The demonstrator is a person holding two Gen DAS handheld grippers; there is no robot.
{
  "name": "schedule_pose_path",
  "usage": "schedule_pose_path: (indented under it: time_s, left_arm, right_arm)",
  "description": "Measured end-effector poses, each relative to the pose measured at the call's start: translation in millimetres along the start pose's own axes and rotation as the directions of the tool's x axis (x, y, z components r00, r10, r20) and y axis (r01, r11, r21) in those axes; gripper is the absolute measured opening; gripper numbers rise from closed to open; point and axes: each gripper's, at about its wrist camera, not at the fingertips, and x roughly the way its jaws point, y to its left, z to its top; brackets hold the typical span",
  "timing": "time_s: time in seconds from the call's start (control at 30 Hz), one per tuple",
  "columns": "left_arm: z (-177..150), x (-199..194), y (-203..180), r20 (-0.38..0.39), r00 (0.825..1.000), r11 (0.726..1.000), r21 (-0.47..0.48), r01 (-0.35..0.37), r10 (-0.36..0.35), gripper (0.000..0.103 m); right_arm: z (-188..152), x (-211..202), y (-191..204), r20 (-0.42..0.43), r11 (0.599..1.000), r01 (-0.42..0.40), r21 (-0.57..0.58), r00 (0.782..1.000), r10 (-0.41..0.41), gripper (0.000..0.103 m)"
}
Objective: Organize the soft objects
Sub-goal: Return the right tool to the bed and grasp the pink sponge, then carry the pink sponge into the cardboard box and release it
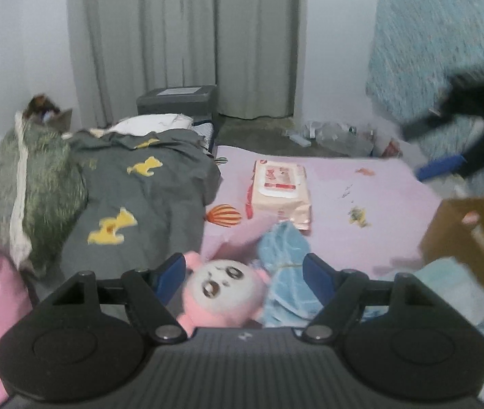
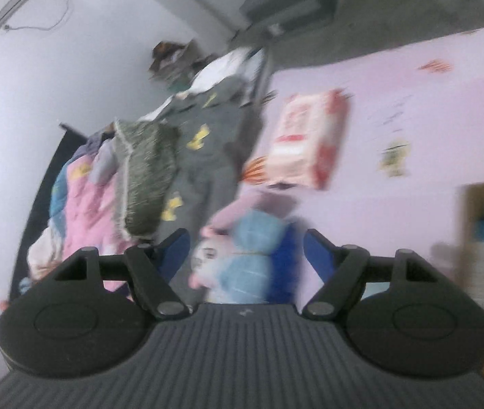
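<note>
A pink plush toy with a white face (image 1: 219,289) lies on the pink bed sheet next to a light blue cloth (image 1: 284,266). My left gripper (image 1: 245,272) is open, its blue fingers on either side of the toy and cloth, not touching them. The right wrist view is blurred and tilted; it shows the same toy (image 2: 207,259) and blue cloth (image 2: 253,255) between the open fingers of my right gripper (image 2: 245,255). The right gripper also shows as a dark blurred shape at the right edge of the left wrist view (image 1: 463,119).
A pack of wet wipes (image 1: 277,192) lies further out on the sheet. A grey blanket with yellow shapes (image 1: 139,191) and a green fuzzy pillow (image 1: 33,191) lie at the left. A cardboard box (image 1: 473,238) stands at the right, holding light blue cloth. A dark bin (image 1: 177,100) stands by the curtain.
</note>
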Motion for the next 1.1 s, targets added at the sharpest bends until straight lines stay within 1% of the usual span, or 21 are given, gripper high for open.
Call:
schedule_pose_path:
  time_s: [0.07,0.13,0.17,0.23,0.3,0.37,0.43,0.57,0.6,0.63,0.67,0.7,0.73,0.77,0.8,0.93,1.1]
  left_arm:
    - [4.1,17.9,-0.1,-0.028,1.0,0.999,0.05,-0.005,0.007,0.075]
    - [8.5,39.2,-0.9,-0.048,0.999,0.995,0.096,-0.013,0.018,0.074]
    - [8.7,48.5,-1.9,-0.055,0.998,0.993,0.116,-0.013,0.019,0.073]
    - [10.6,70.7,-3.3,-0.082,0.996,0.988,0.152,-0.016,0.029,0.07]
    - [12.4,93.8,-4.9,-0.129,0.991,0.983,0.181,-0.015,0.039,0.067]
    - [13.0,114.7,-4.2,-0.168,0.985,0.982,0.191,-0.012,0.045,0.064]
    - [13.7,132.7,-1.0,-0.195,0.98,0.982,0.189,-0.005,0.043,0.062]
    - [15.9,158.2,5.8,-0.231,0.972,0.983,0.186,-0.002,0.046,0.052]
    - [16.5,162.8,7.3,-0.235,0.971,0.983,0.183,0.001,0.043,0.051]
    - [17.1,167.0,8.3,-0.241,0.97,0.984,0.179,0.008,0.036,0.047]
    - [17.4,170.7,9.1,-0.246,0.969,0.985,0.175,0.012,0.032,0.039]
    - [17.7,174.0,9.6,-0.251,0.967,0.985,0.171,0.012,0.032,0.035]
    - [17.7,175.8,9.9,-0.253,0.967,0.985,0.17,0.011,0.033,0.033]
    - [17.5,175.3,9.5,-0.247,0.968,0.985,0.172,0.01,0.034,0.032]
    - [17.2,173.5,8.6,-0.238,0.971,0.984,0.178,0.006,0.037,0.032]
    - [20.9,158.9,3.1,-0.183,0.981,0.977,0.213,-0.028,0.069,0.031]
    - [37.7,118.4,-6.6,-0.101,0.989,0.966,0.244,-0.085,0.112,0.031]
  right_arm:
    - [11.3,35.9,15.4,-0.042,1.0,0.006,0.011,0.999,-0.006,0.072]
    - [19.1,75.2,25.4,-0.091,0.999,0.026,0.042,0.996,-0.022,0.066]
    - [23.3,95.1,27.2,-0.115,0.998,0.039,0.057,0.993,-0.032,0.064]
    - [30.0,133.8,24.8,-0.162,0.992,0.077,0.095,0.985,-0.061,0.058]
    - [36.8,168.1,15.6,-0.203,0.983,0.123,0.14,0.975,-0.093,0.056]
    - [40.4,194.2,4.8,-0.228,0.971,0.165,0.17,0.966,-0.124,0.055]
    - [42.8,213.3,-6.2,-0.244,0.96,0.198,0.197,0.959,-0.148,0.056]
    - [46.8,245.4,-23.5,-0.281,0.941,0.221,0.257,0.949,-0.146,0.057]
    - [47.6,251.8,-26.2,-0.284,0.94,0.219,0.261,0.948,-0.142,0.057]
    - [48.2,256.1,-27.9,-0.288,0.939,0.217,0.266,0.948,-0.137,0.057]
    - [49.2,258.5,-29.5,-0.291,0.939,0.212,0.27,0.948,-0.131,0.057]
    - [49.0,261.8,-30.8,-0.294,0.94,0.205,0.271,0.948,-0.122,0.055]
    - [48.3,264.5,-31.6,-0.295,0.942,0.197,0.272,0.949,-0.113,0.052]
    - [48.7,268.3,-33.0,-0.294,0.944,0.189,0.272,0.95,-0.105,0.048]
    - [48.4,269.5,-33.3,-0.29,0.946,0.178,0.272,0.952,-0.096,0.042]
    - [52.5,258.7,-27.5,-0.249,0.957,0.128,0.261,0.967,-0.062,0.038]
    - [58.5,230.5,-6.9,-0.201,0.967,0.052,0.248,0.98,-0.002,0.037]
